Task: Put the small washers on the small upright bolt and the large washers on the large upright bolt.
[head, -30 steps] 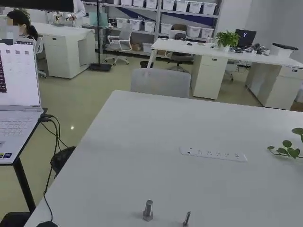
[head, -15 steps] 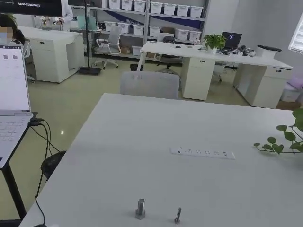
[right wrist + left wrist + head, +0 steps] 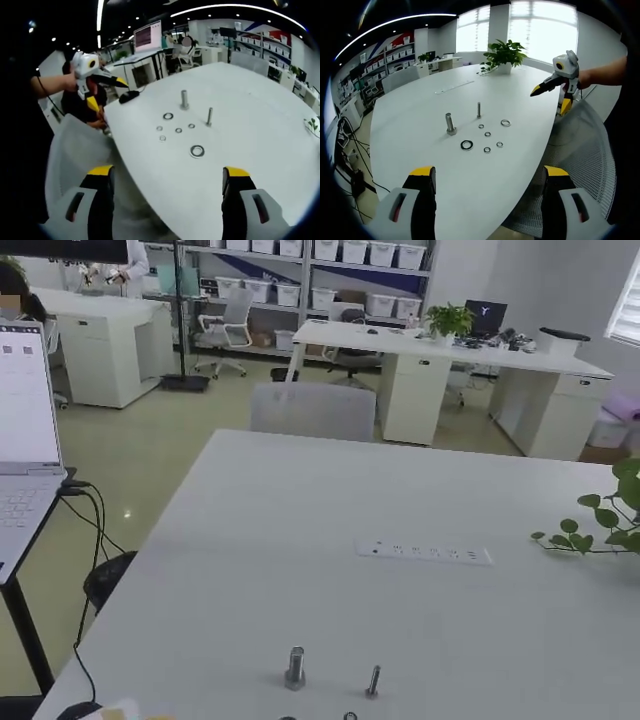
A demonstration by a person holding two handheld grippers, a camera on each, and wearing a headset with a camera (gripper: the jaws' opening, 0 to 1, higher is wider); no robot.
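Head cam sits back from the near edge of the white table (image 3: 300, 540) and looks forward and down its length, so the large bolt (image 3: 295, 667) and small bolt (image 3: 373, 681) barely make the bottom of the shot. The left gripper view looks in from off the table's edge toward the windows (image 3: 545, 30), while the right gripper view faces across it toward the laptop (image 3: 148, 35). Both catch the bolts and washers (image 3: 487, 149) at mid distance, and each has the other one off to the side: right gripper (image 3: 548, 102), left gripper (image 3: 109, 96).

Open-plan office, white desks (image 3: 455, 350), swivel chairs (image 3: 236, 320), laptop (image 3: 25, 440), shelves of storage bins (image 3: 330, 252)
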